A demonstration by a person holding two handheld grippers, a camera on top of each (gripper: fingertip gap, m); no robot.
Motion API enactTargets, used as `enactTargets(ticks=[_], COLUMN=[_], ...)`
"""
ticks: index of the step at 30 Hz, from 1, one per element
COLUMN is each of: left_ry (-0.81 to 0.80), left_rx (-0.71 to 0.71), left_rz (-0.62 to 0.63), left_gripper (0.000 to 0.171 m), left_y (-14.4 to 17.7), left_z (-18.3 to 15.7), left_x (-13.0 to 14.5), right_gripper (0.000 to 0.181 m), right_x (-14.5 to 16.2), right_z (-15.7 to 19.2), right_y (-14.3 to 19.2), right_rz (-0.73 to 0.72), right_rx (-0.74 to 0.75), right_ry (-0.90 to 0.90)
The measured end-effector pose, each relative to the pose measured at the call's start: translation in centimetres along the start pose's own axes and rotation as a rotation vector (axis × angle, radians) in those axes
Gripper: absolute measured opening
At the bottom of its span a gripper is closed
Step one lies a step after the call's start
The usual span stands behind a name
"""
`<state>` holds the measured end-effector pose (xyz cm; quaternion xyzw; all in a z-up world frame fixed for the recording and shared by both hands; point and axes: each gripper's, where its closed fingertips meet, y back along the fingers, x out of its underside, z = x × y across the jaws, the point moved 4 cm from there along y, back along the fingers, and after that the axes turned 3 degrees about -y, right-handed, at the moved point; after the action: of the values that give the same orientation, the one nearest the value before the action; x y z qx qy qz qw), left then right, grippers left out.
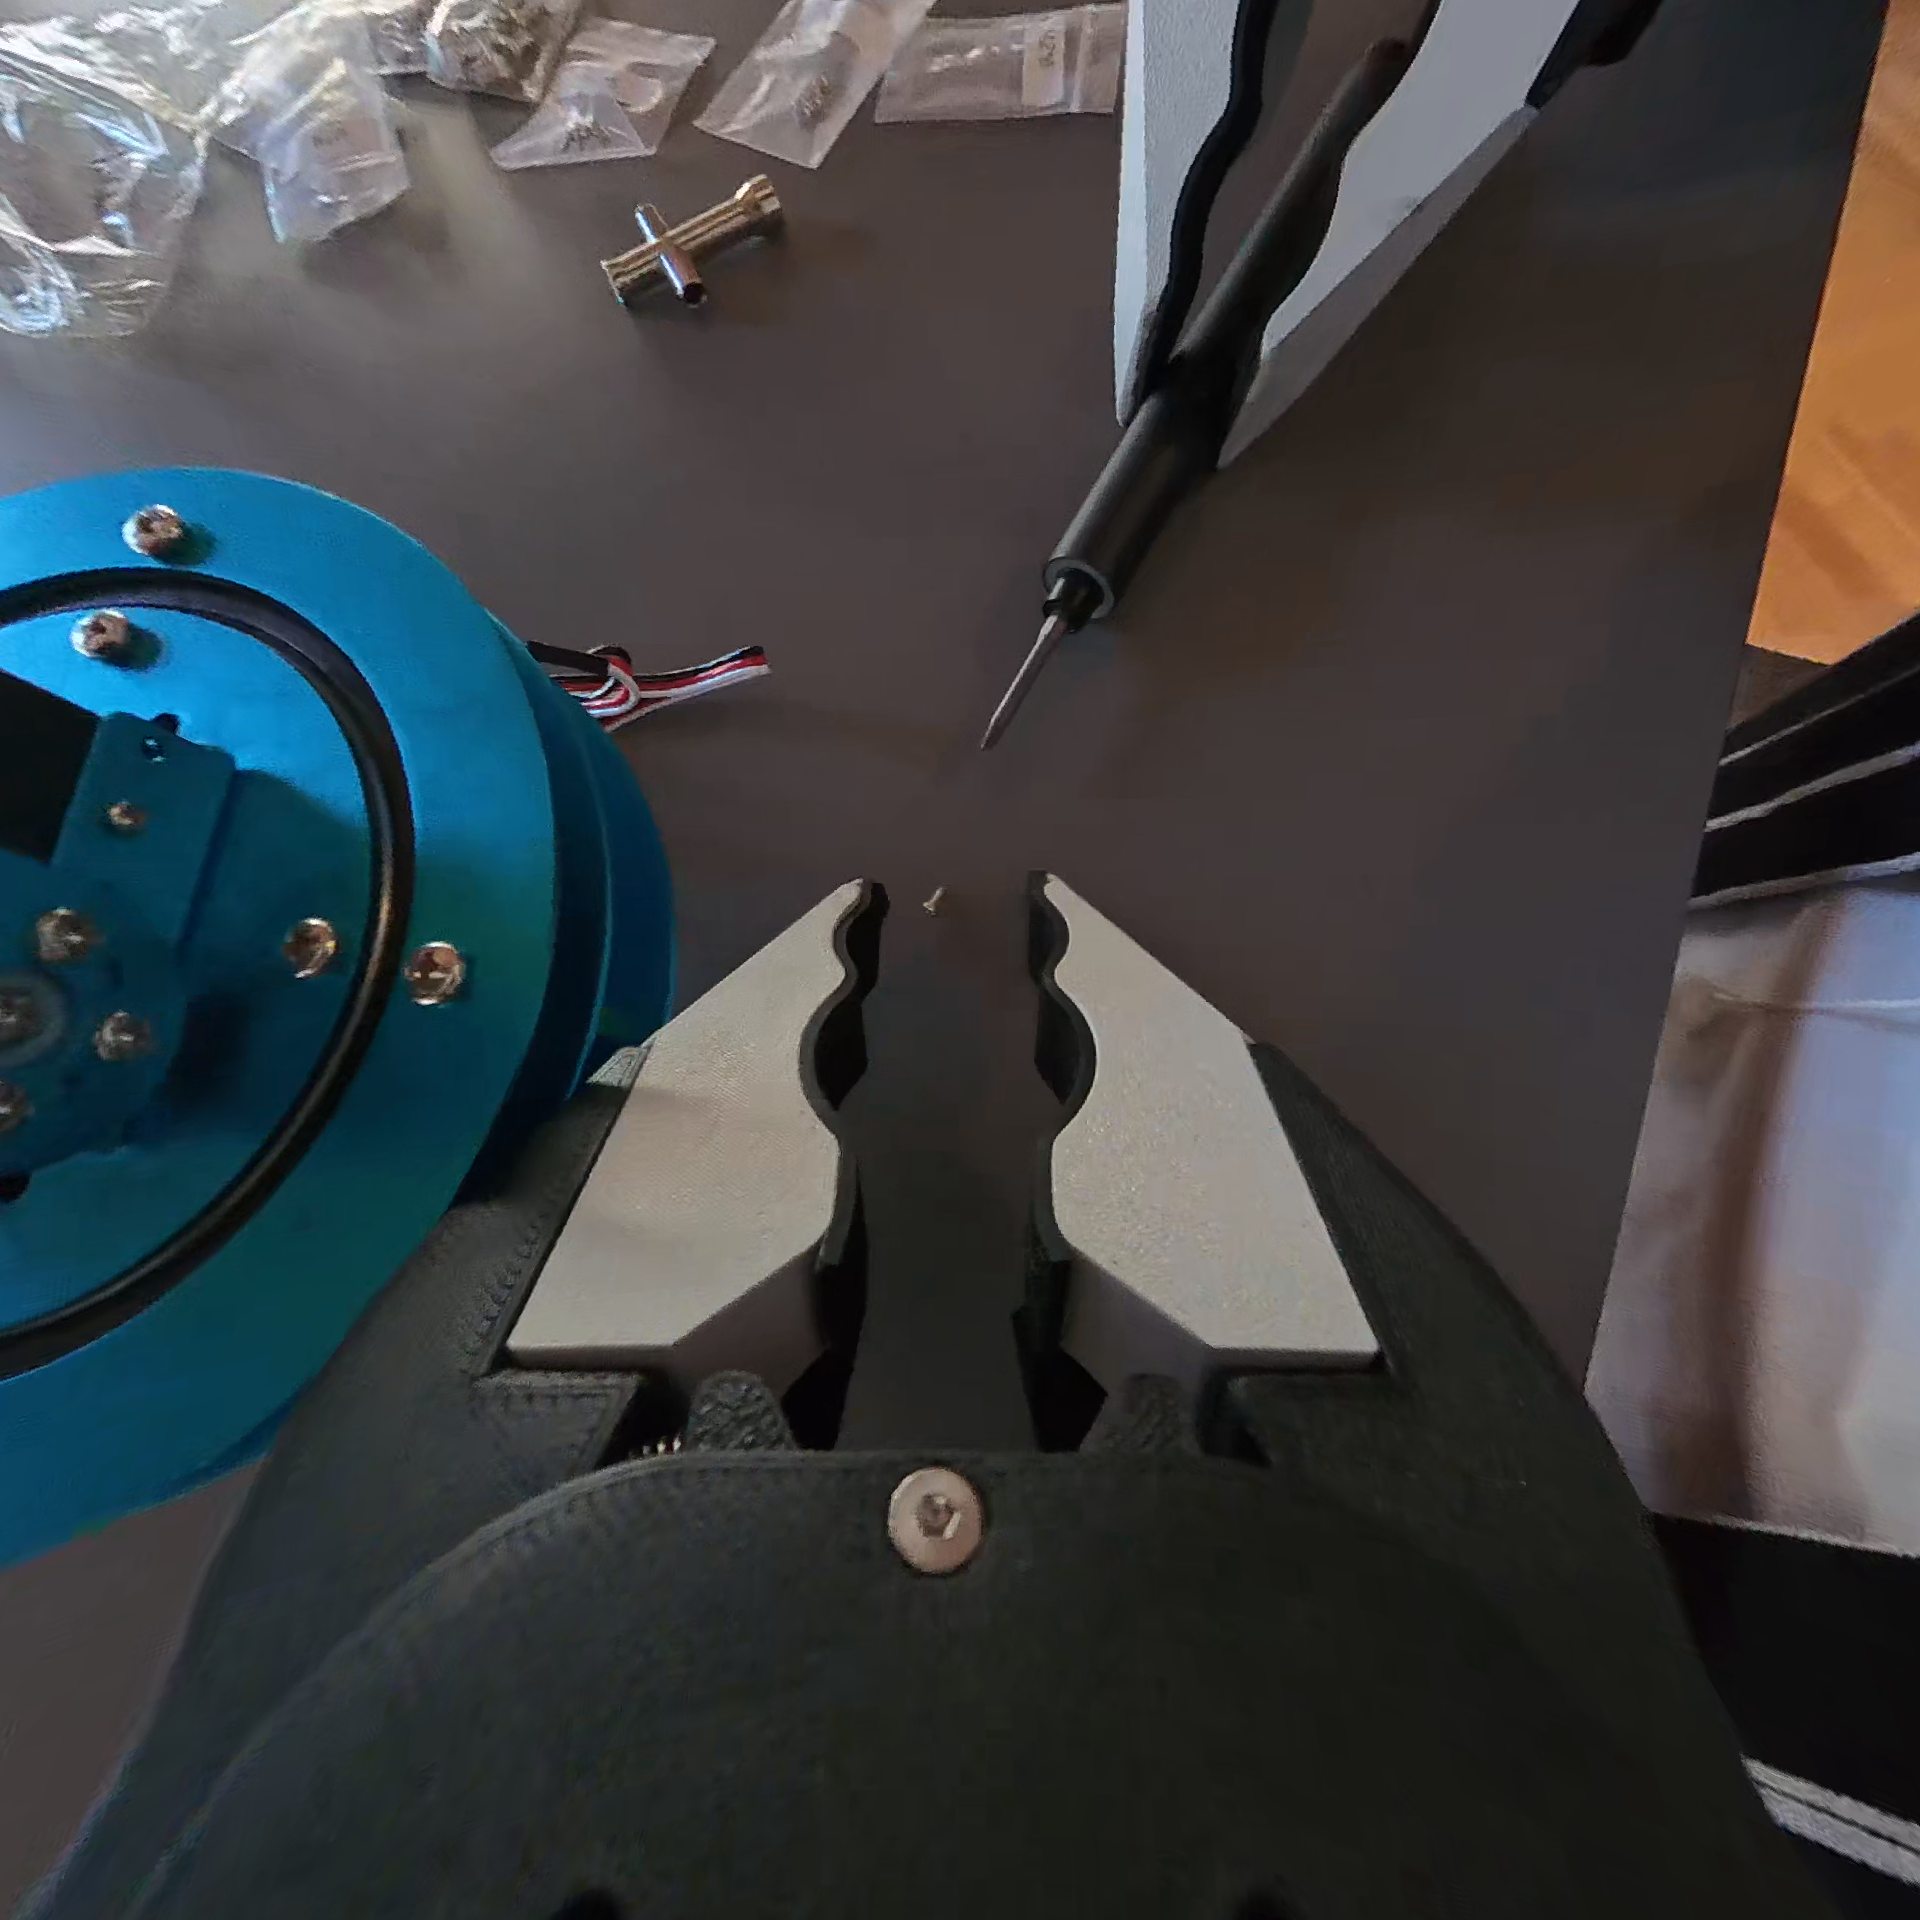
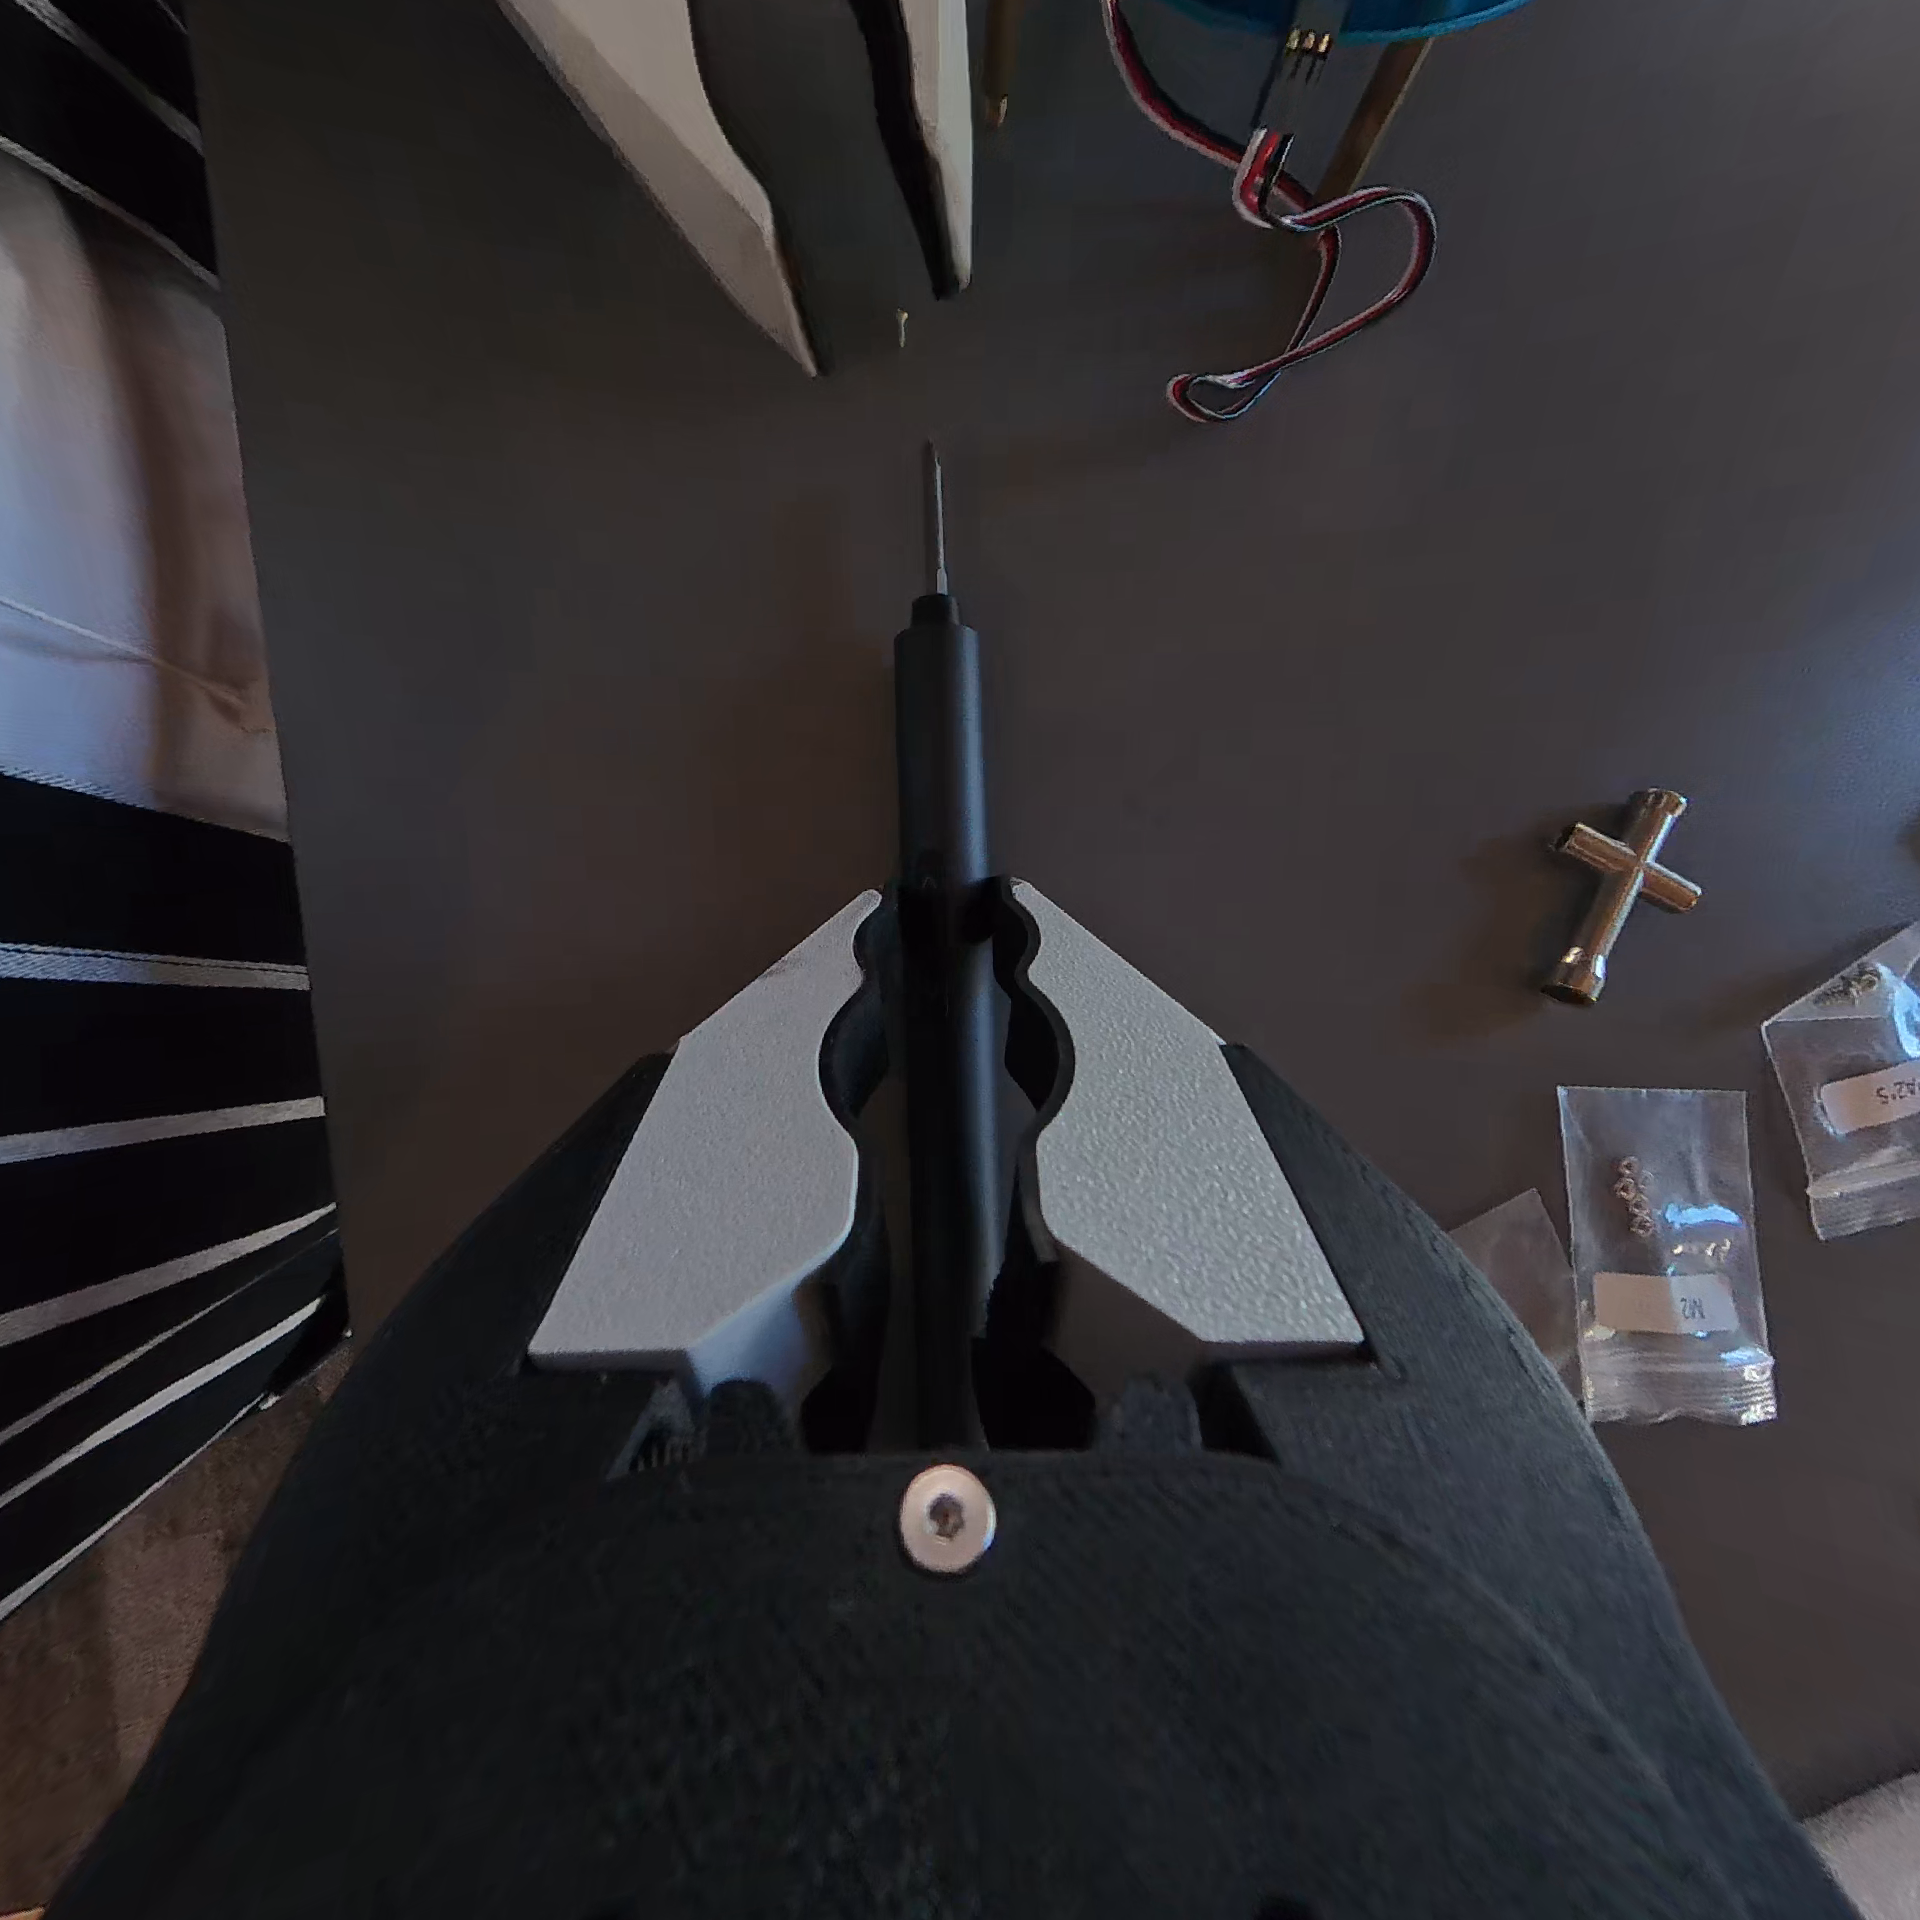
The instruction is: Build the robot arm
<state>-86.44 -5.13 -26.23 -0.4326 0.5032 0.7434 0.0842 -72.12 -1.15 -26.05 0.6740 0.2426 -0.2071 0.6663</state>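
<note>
My left gripper (image 1: pixel 956 894) is open just above the dark table. A tiny screw (image 1: pixel 937 897) lies between its fingertips, touching neither. A blue wheel-like assembly (image 1: pixel 260 935) with several screws in its face sits close to the left finger. My right gripper (image 2: pixel 940 894) is shut on a black precision screwdriver (image 2: pixel 935 727). The screwdriver's thin bit points at the left gripper (image 2: pixel 888 322) and the screw (image 2: pixel 902 324), a short gap away. In the left wrist view the screwdriver (image 1: pixel 1143 468) slants down from the right gripper (image 1: pixel 1195 416), its tip above the screw.
A brass cross wrench (image 1: pixel 696 244) and several small plastic bags of hardware (image 1: pixel 613 104) lie at the far side. A red-white-black wire (image 1: pixel 675 681) trails from the blue assembly. The table edge (image 1: pixel 1714 831) runs along the right, with striped fabric (image 1: pixel 1818 831) beyond. Across from one pair of fingers to the other is roughly 11 cm. The left gripper is farther from the brass cross wrench (image 1: pixel 696 244), some 15 cm, than the right, some 12 cm. It is also in sight in the right wrist view (image 2: pixel 1607 892).
</note>
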Motion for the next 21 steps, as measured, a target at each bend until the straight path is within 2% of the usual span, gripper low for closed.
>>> enactTargets(ticks=[4, 21], left_ry=[0.029, 0.095], left_rx=[0.052, 0.105], left_rz=[-0.008, -0.044], left_gripper=[0.027, 0.031], left_y=[0.0, 0.4], left_z=[-0.4, -1.5], left_x=[0.2, 0.2], right_gripper=[0.017, 0.017], right_x=[0.1, 0.4], right_z=[0.1, 0.4], right_y=[0.1, 0.3], right_rz=[-0.004, 0.007], right_rx=[-0.002, 0.002], right_ry=[-0.006, -0.018])
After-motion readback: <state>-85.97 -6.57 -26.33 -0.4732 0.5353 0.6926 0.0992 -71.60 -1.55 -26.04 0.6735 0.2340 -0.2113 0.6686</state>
